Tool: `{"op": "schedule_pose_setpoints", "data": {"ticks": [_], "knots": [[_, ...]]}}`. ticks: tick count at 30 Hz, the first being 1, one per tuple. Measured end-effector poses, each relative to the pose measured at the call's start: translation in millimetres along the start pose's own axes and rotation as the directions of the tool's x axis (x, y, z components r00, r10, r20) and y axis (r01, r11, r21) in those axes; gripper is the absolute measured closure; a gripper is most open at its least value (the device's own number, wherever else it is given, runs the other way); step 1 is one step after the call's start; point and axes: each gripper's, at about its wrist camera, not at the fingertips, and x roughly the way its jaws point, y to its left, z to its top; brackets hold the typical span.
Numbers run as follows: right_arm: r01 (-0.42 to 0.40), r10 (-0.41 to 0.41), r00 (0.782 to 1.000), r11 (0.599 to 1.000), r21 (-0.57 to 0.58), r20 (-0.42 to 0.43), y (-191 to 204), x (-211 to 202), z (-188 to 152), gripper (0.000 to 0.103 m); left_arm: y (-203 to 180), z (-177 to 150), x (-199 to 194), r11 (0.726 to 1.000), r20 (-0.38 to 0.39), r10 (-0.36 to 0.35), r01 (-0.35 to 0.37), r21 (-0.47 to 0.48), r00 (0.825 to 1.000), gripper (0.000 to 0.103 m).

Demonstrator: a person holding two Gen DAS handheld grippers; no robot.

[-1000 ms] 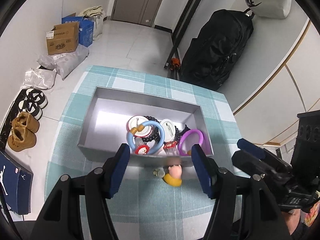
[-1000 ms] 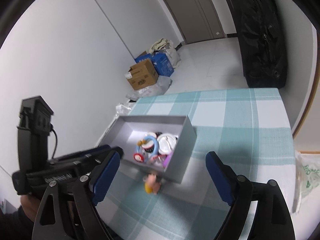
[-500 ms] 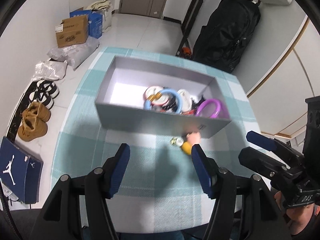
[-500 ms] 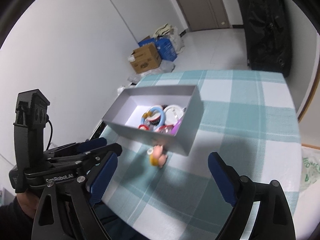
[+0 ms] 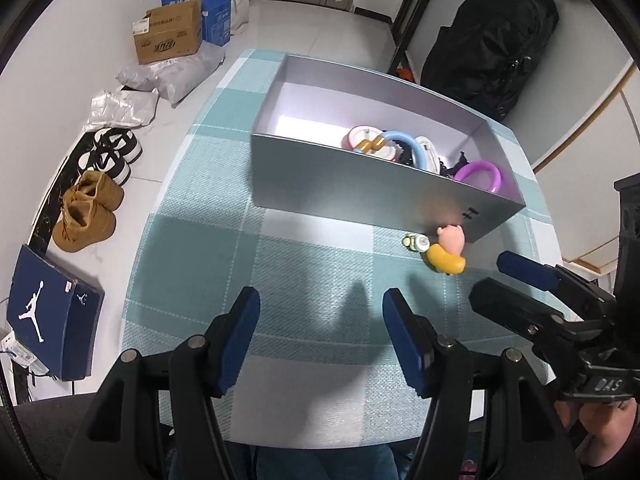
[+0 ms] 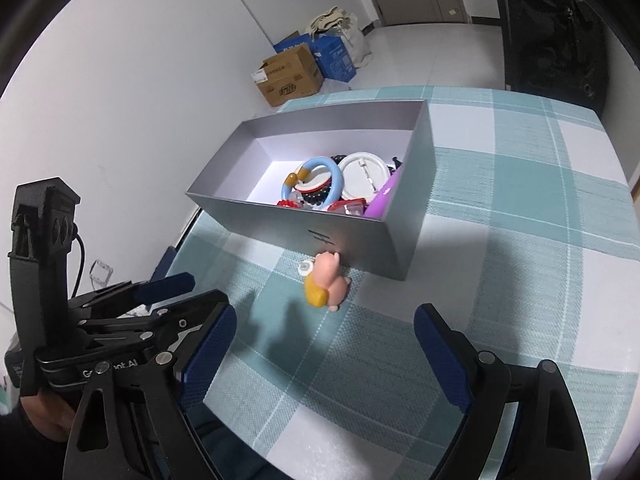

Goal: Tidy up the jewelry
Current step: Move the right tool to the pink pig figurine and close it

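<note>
A grey open box (image 5: 360,184) (image 6: 280,224) stands on the teal checked tablecloth (image 5: 304,272). It holds a blue ring (image 5: 404,142) (image 6: 332,184), a purple ring (image 5: 480,172), white round pieces (image 6: 362,172) and black beads, bunched at its right end. A pink and yellow figurine charm (image 5: 448,248) (image 6: 326,280) lies on the cloth against the box's near wall. My left gripper (image 5: 320,332) is open and empty, above the cloth short of the box. My right gripper (image 6: 324,356) is open and empty, near the charm.
The table's near edge is close below both grippers. On the floor to the left are shoes (image 5: 86,208), a blue shoe box (image 5: 48,316), cardboard boxes (image 5: 168,36) and bags. A black bag (image 5: 488,36) stands beyond the table.
Both grippers have drawn back from the box toward the table's near edge and stay open. The box and the charm have not moved.
</note>
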Motion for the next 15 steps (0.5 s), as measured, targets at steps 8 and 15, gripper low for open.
{"op": "schedule_pose_setpoints", "data": {"ticks": [8, 15], "knots": [[0.056, -0.058, 0.998, 0.997, -0.044, -0.037, 7.4, 22.8, 7.1, 0.034, 0.2, -1.3, -3.0, 1.000, 0.006, -0.008, 0.008, 0.003, 1.000, 0.044], [0.107, -0.111, 0.993, 0.990, -0.091, -0.034, 14.4, 29.6, 9.3, 0.058, 2.4, -0.9, -5.2, 1.000, 0.016, -0.022, 0.022, 0.002, 1.000, 0.044]]}}
